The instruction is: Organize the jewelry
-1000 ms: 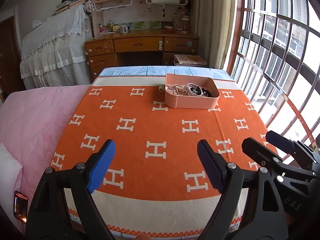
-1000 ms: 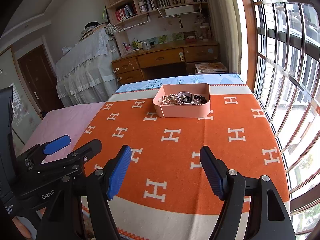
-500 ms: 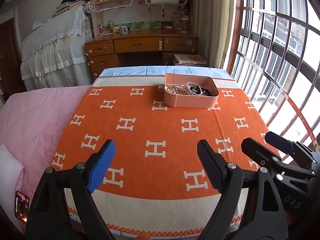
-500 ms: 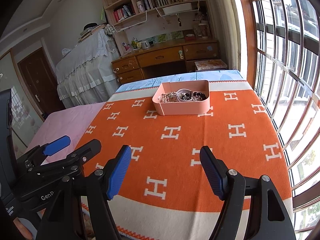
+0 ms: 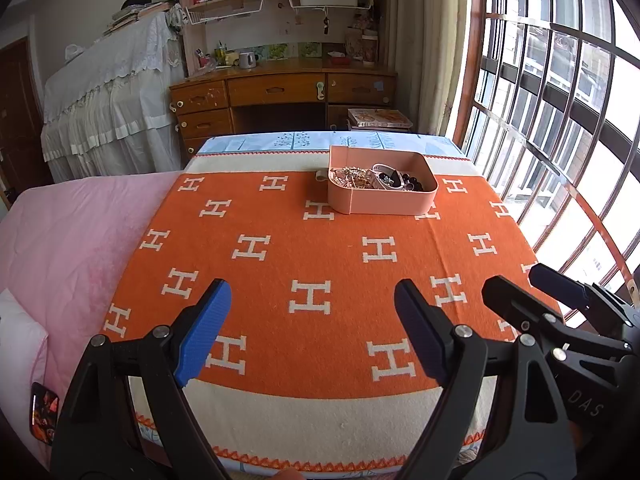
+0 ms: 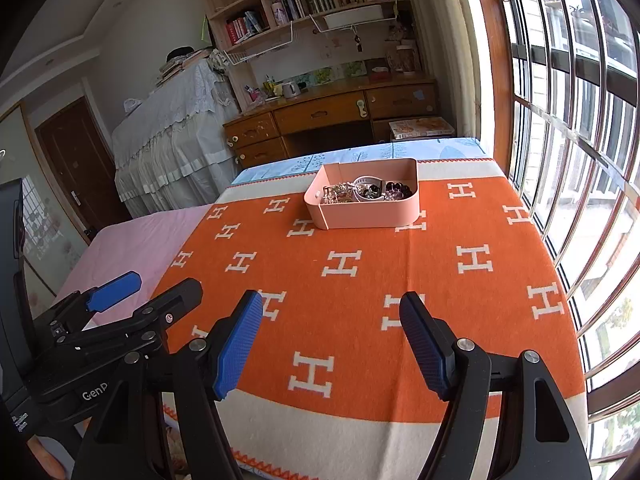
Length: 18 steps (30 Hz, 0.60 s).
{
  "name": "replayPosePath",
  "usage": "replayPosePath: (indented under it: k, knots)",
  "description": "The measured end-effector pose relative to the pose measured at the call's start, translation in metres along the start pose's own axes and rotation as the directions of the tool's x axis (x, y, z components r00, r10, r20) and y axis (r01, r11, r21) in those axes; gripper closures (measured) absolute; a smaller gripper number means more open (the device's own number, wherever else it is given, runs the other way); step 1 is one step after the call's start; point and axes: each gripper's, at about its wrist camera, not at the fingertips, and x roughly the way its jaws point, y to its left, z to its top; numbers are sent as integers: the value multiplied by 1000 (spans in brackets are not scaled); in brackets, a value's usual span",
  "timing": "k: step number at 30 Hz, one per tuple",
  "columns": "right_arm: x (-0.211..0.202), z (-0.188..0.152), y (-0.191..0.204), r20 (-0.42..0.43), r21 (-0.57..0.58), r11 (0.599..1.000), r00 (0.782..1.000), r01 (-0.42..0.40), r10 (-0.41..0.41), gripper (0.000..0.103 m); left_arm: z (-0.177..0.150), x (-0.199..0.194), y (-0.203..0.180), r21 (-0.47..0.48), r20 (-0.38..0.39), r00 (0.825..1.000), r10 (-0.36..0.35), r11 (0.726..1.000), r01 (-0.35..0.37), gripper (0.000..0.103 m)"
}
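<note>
A pink tray [image 5: 380, 203] sits at the far end of the orange H-patterned blanket [image 5: 312, 256]; it also shows in the right wrist view [image 6: 362, 218]. It holds a tangle of jewelry [image 5: 376, 178] [image 6: 366, 191]: gold chains, a white band, dark beads. My left gripper [image 5: 312, 322] is open and empty over the blanket's near part, far from the tray. My right gripper [image 6: 332, 340] is open and empty too, also near the front edge. Each gripper shows at the other view's side edge.
The blanket lies on a bed with a pink cover [image 5: 60, 240] on the left. A barred window [image 5: 560, 120] runs along the right. A wooden desk [image 5: 280, 92] and bookshelves stand beyond the bed. A small dark object [image 5: 44, 414] lies at the lower left.
Both grippers stay open and almost still. The right wrist view has shifted slightly, so the tray sits a little more to the left and farther up.
</note>
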Motion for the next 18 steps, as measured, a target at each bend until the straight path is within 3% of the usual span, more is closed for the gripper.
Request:
replayPosePath:
  k: [18]
  knots:
    - [0, -2, -3, -4, 10, 1000, 1000, -4, 4, 31, -2, 0, -1, 4, 4, 1000, 0, 1000, 0, 21]
